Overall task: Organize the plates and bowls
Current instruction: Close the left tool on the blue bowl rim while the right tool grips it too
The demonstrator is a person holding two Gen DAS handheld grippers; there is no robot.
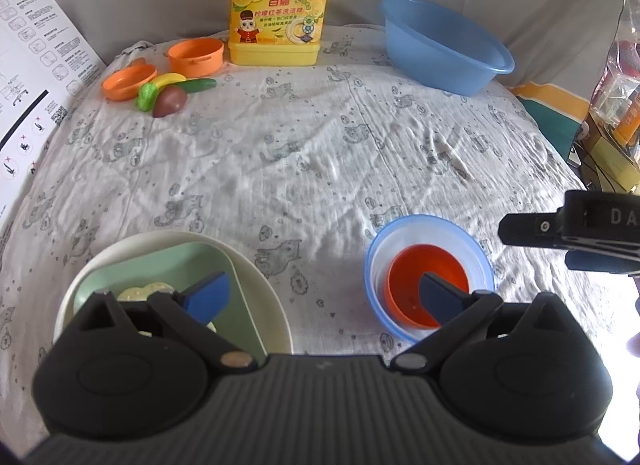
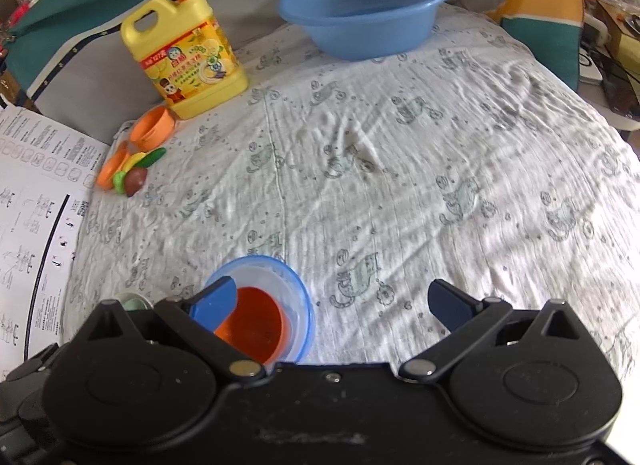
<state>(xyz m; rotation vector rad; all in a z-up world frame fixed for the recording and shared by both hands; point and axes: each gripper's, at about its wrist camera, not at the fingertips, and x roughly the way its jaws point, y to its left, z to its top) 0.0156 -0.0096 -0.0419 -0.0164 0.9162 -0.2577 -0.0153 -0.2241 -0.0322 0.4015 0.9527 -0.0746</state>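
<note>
A white plate (image 1: 260, 277) holds a green plate (image 1: 160, 265) at the near left. A clear blue-rimmed bowl (image 1: 400, 237) holds an orange bowl (image 1: 428, 269) at the near right. The two bowls also show in the right wrist view, the blue-rimmed bowl (image 2: 280, 269) around the orange bowl (image 2: 256, 321). My left gripper (image 1: 324, 293) is open above the cloth between the plates and the bowls. My right gripper (image 2: 332, 301) is open just right of the bowls, and it shows from the side in the left wrist view (image 1: 568, 233).
A large blue basin (image 1: 444, 45) and a yellow detergent jug (image 1: 280, 9) stand at the back. An orange toy pot (image 1: 196, 57), an orange lid (image 1: 128, 81) and toy vegetables (image 1: 168, 97) lie at the back left. A printed sheet (image 1: 36, 77) lies at the left.
</note>
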